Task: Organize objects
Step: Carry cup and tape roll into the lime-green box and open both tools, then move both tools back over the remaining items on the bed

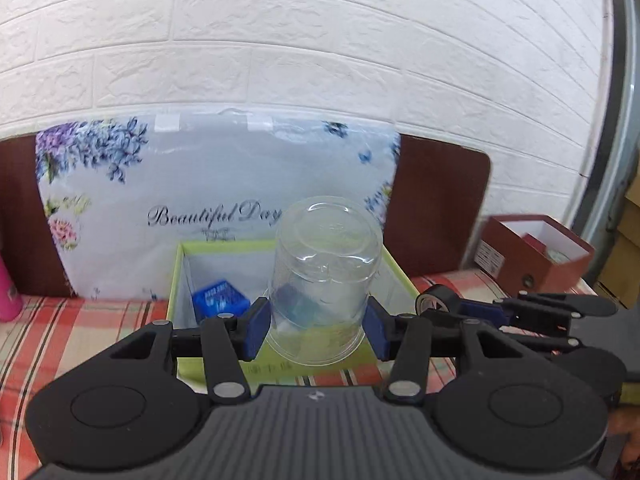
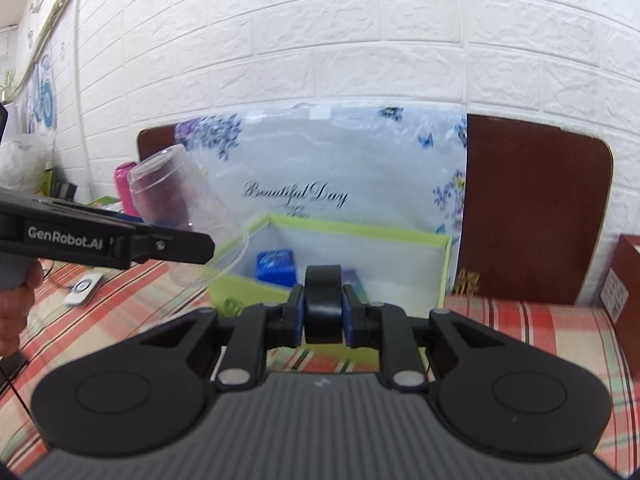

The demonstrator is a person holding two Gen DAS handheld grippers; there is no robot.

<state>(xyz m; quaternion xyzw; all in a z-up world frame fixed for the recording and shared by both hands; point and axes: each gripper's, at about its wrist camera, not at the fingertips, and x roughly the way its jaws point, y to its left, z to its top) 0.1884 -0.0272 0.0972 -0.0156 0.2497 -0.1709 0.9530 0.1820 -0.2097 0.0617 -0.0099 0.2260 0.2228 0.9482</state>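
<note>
My left gripper [image 1: 316, 330] is shut on a clear plastic cup [image 1: 324, 276], held upside down above the front edge of a green-rimmed open box [image 1: 176, 276]. The cup also shows in the right wrist view [image 2: 188, 216], tilted, at the left. My right gripper [image 2: 323, 312] is shut on a black roll of tape [image 2: 323, 300], just in front of the box [image 2: 446, 264]. That gripper and its tape [image 1: 436, 300] show at the right of the left wrist view. A blue packet [image 1: 220, 298] lies inside the box, and it shows in the right wrist view [image 2: 276, 266] too.
A floral bag reading "Beautiful Day" [image 1: 216, 184] leans on a brown board [image 2: 532, 208] behind the box. A red-brown open box [image 1: 532, 256] stands at the right. A pink bottle [image 2: 125, 188] and a small white device [image 2: 84, 288] sit at the left on the plaid cloth [image 2: 540, 328].
</note>
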